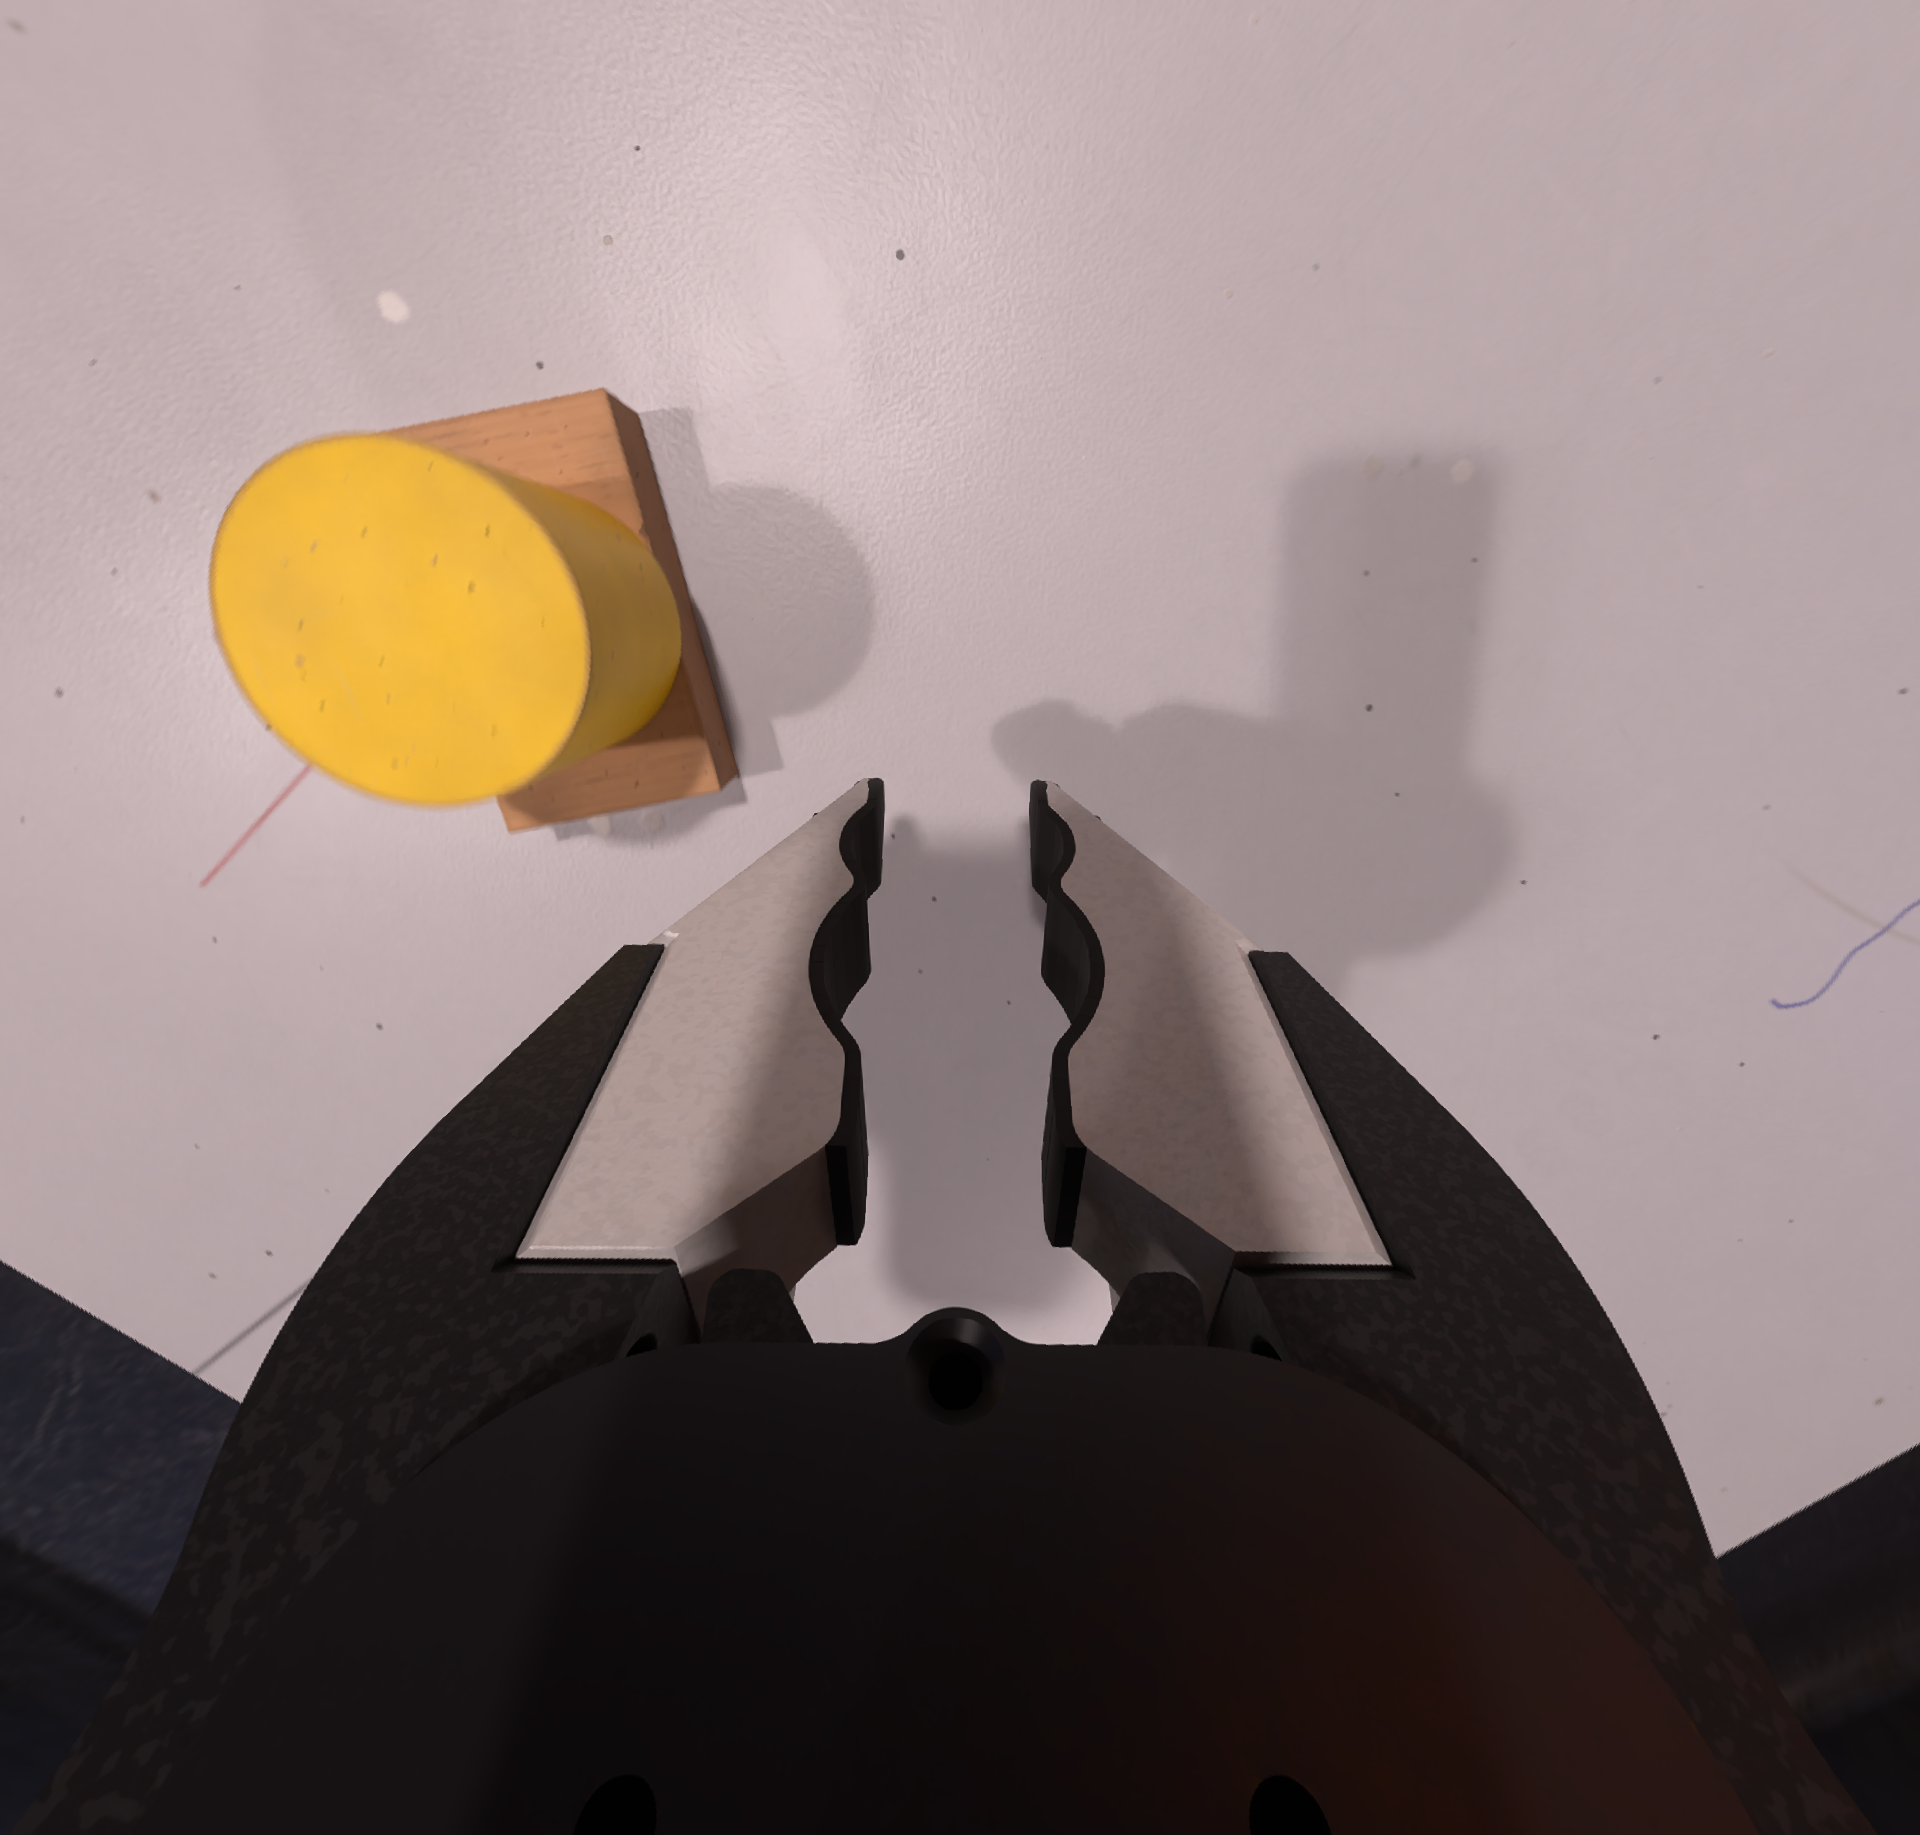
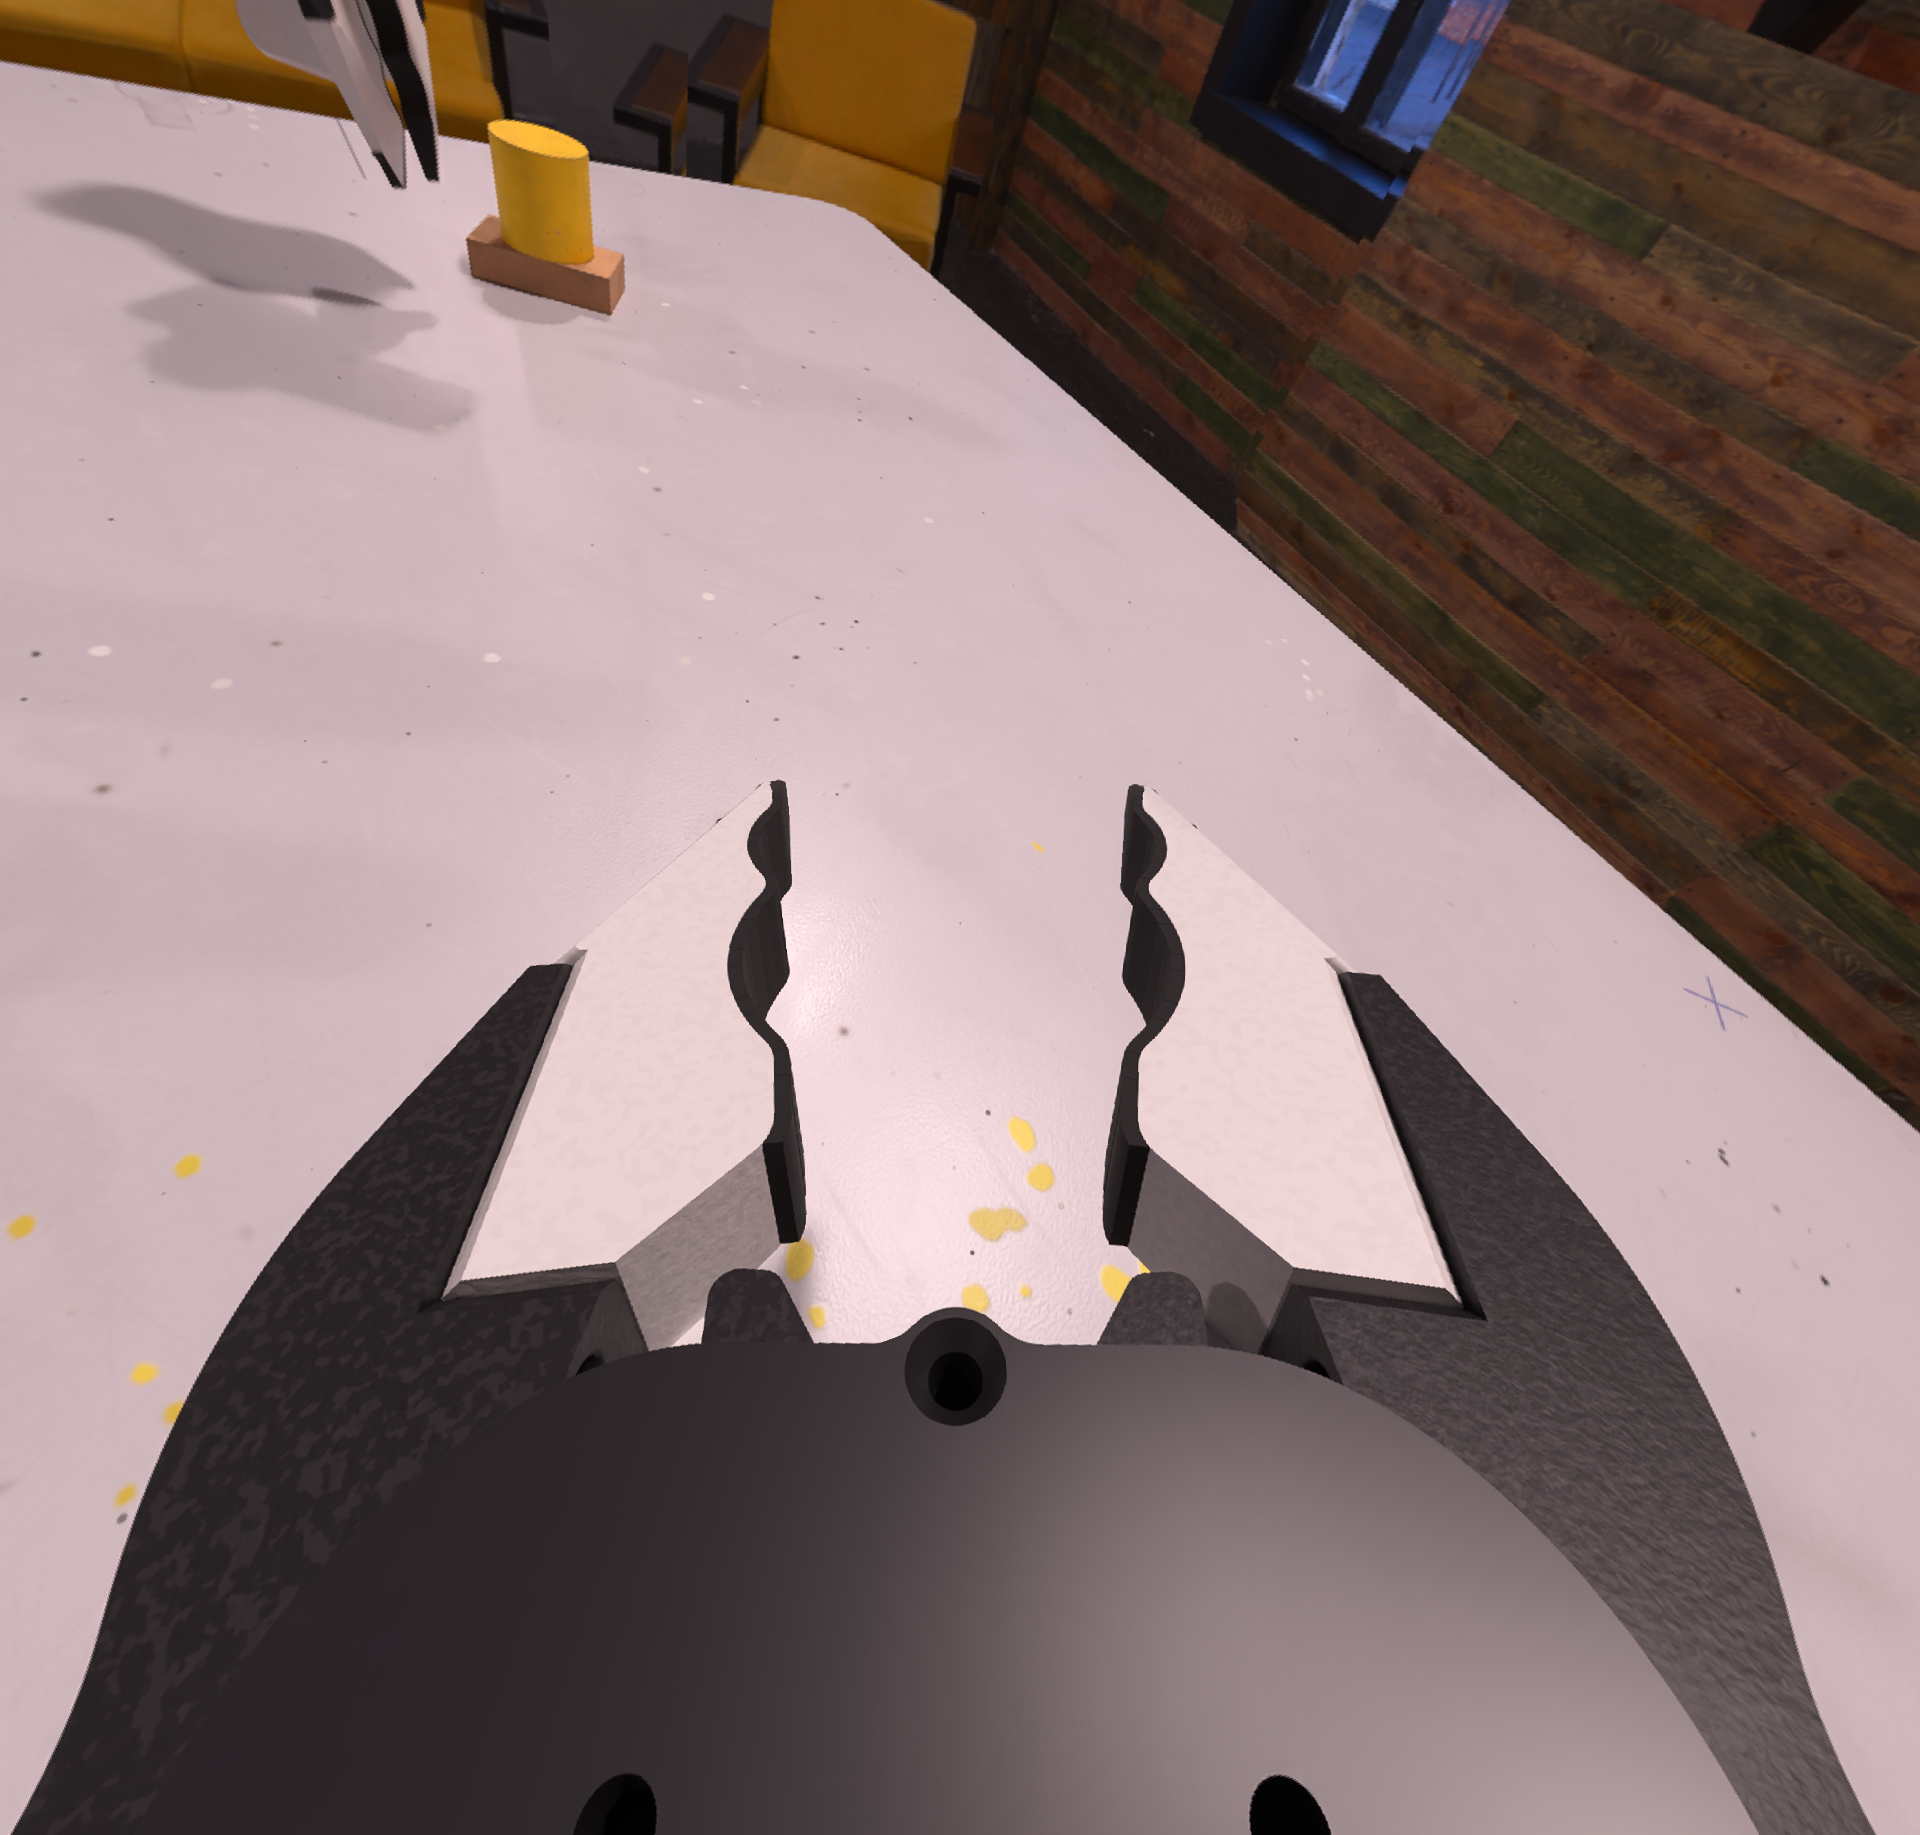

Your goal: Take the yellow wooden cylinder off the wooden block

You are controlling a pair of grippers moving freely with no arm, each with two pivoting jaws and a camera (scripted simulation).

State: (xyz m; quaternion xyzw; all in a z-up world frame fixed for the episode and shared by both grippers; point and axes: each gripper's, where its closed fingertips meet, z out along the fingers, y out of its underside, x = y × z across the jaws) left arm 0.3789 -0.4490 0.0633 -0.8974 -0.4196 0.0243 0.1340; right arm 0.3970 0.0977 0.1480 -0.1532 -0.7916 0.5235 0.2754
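A yellow wooden cylinder point(image 1: 416, 622) stands upright on a flat wooden block point(image 1: 665, 684) on the white table. My left gripper point(image 1: 956, 798) looks straight down from above, open and empty, with the cylinder up and to the left of its fingertips. In the right wrist view the cylinder point(image 2: 542, 190) and block point(image 2: 545, 273) stand far off at the table's far end, and the left gripper point(image 2: 410, 170) hangs above the table just left of them. My right gripper point(image 2: 956, 798) is open and empty, low over the near part of the table.
The white table point(image 2: 520, 559) has paint specks and yellow spots near my right gripper. Its right edge runs diagonally beside a plank wall point(image 2: 1558, 383). Yellow chairs point(image 2: 862, 102) stand beyond the far edge. A thin red line point(image 1: 255, 824) and a blue scribble point(image 1: 1849, 954) mark the tabletop.
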